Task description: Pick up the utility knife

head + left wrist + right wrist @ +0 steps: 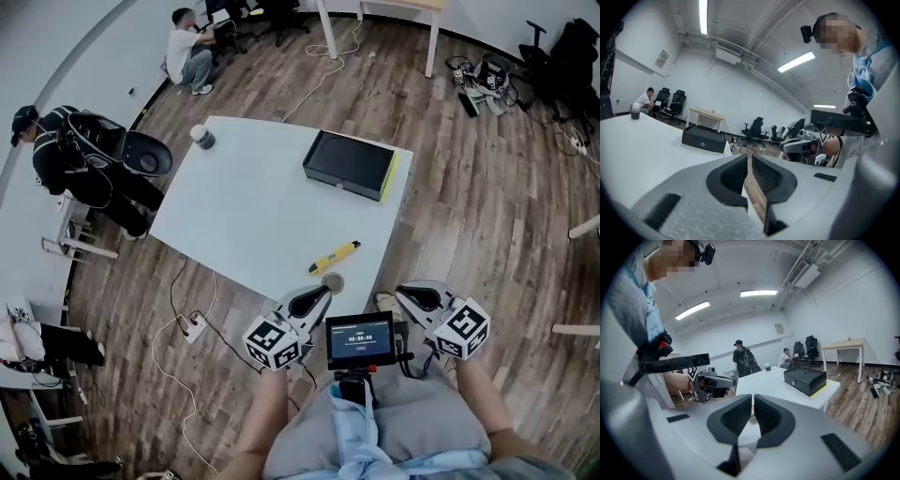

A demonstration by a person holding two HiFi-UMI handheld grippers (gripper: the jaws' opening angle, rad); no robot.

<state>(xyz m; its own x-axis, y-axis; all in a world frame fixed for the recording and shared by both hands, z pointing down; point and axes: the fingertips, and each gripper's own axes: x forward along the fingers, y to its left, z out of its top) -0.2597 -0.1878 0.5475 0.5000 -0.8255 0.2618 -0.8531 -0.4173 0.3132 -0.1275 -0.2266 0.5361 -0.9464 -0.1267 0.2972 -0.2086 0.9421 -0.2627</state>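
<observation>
The person stands at the near corner of the white table (pixel 244 216) with a gripper in each hand, both held low against the body and short of the table's edge. Neither has anything in it. The left gripper (pixel 319 295) is clenched tight on nothing, and the right gripper (pixel 405 293) looks much the same, its pads drawn together with only a sliver of light between them.

The yellow utility knife (pixel 335 256) lies flat on the table near that corner, untouched. It is angled with one end toward the person, just beyond a small round object (pixel 332 282) at the edge. A black box (pixel 349 165) sits well apart, farther up the table.

I'd say this is the approach and the pick-up proper hasn't begun. The left gripper is the nearer one. Whichever goes in must first spread its jaws, then come down over the knife's body, across its length, and close there without nudging the round object.
</observation>
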